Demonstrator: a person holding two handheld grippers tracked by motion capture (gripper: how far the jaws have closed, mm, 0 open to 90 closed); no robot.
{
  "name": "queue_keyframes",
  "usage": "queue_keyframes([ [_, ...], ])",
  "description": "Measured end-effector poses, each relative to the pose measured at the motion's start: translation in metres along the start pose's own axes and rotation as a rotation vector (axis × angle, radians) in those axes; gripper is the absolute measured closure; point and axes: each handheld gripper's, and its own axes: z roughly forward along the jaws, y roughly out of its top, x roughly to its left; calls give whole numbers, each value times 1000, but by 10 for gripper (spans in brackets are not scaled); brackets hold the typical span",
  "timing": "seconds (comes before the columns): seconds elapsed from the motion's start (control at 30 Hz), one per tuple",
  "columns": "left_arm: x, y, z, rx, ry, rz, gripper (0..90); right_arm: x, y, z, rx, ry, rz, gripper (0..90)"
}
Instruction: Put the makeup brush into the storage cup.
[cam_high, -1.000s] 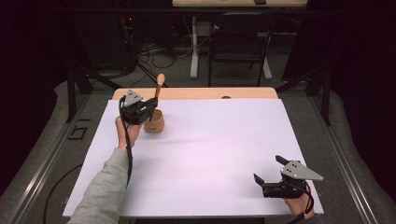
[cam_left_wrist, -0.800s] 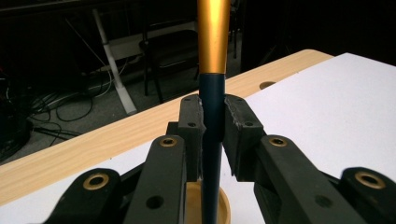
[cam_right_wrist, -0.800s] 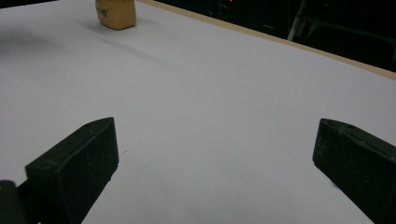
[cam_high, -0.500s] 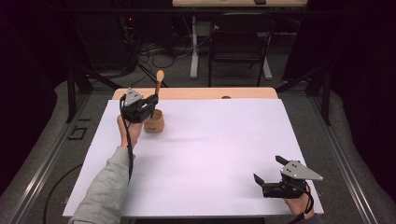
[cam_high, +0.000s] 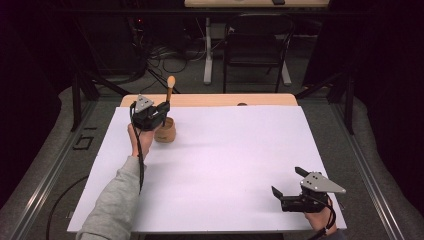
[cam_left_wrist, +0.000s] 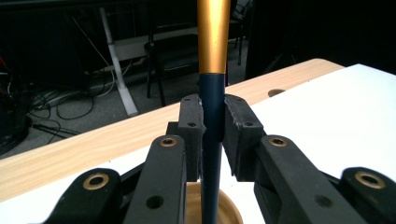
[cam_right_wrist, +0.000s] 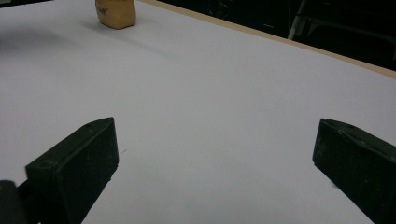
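Wooden cup (cam_high: 165, 132), bench's far-left corner: your left gripper (cam_left_wrist: 213, 130) clamps its upright brush (cam_left_wrist: 213, 93); right gripper (cam_high: 291, 186) gapes, near-right corner.

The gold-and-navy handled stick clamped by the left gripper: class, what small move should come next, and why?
Probably a straight lift. The left gripper is shut on the gold-and-navy handled stick, whose lower end stands in the small round tan wooden cup. Rising vertically should clear the rim without tipping the cup.

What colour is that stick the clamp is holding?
The stick is dark blue below and golden orange above, clearest in the left gripper view.
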Motion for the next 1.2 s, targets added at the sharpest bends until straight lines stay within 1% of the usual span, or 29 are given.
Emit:
queue_keyframes([
  [0.07,1,-1,1,10,-2,-1,781,0,0,1,-10,-2,0,0],
  [0.5,4,-8,7,35,8,-14,781,0,0,0,-7,-1,0,0],
  [0.73,4,-12,10,56,13,-13,780,0,0,0,-7,-2,-1,0],
  [0.83,3,-14,11,72,22,-4,780,0,0,0,-10,-5,-1,0],
  [0.9,3,-15,11,78,25,-6,779,0,0,-1,-9,-5,-2,0],
  [1.03,4,-15,10,89,15,-7,771,0,0,-1,-12,-5,-1,0],
  [1.07,4,-15,10,90,13,-7,716,0,0,-1,-11,-5,-2,0],
  [1.13,2,-14,10,103,20,2,555,0,0,-1,-13,-5,-3,0],
  [1.17,3,-14,9,103,14,0,521,0,0,-1,-14,-5,-1,0],
  [1.2,3,-13,8,109,6,-2,506,0,0,-1,-15,-5,-2,0],
])
